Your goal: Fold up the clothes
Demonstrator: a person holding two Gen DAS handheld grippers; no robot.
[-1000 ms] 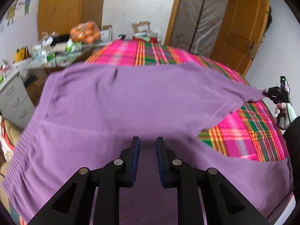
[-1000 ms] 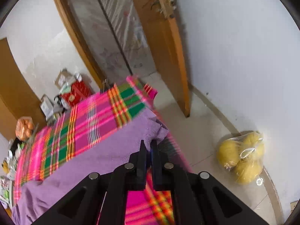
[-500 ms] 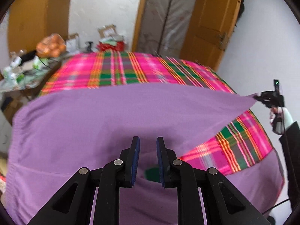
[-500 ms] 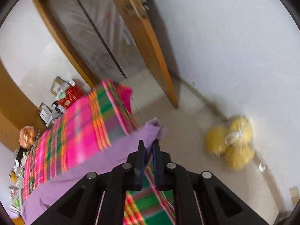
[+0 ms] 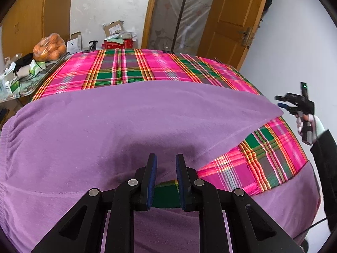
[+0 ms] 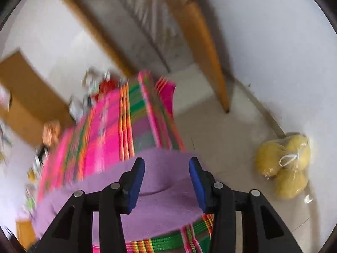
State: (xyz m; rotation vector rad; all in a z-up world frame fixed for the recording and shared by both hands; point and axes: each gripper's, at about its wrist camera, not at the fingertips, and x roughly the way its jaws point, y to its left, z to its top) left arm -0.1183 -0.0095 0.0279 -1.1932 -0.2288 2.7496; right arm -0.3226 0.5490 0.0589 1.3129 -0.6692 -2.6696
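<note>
Pink-green plaid bedspread (image 5: pixel 130 67) covers the bed, w/ a purple garment (image 5: pixel 118 126) spread across it, far layer folded over toward the near edge, plaid showing btwn the layers at right. Left gripper (image 5: pixel 165 168) hangs just over the fold edge, jaws narrowly apart, fabric under them but pads not pinching it as far as I can tell. Right gripper (image 6: pixel 166 166) has just been opening, jaws now wide w/ the garment's corner lying loose btwn and under them, no grip; bag of yellow fruit (image 6: pixel 284 164) on the floor by the wall.
</note>
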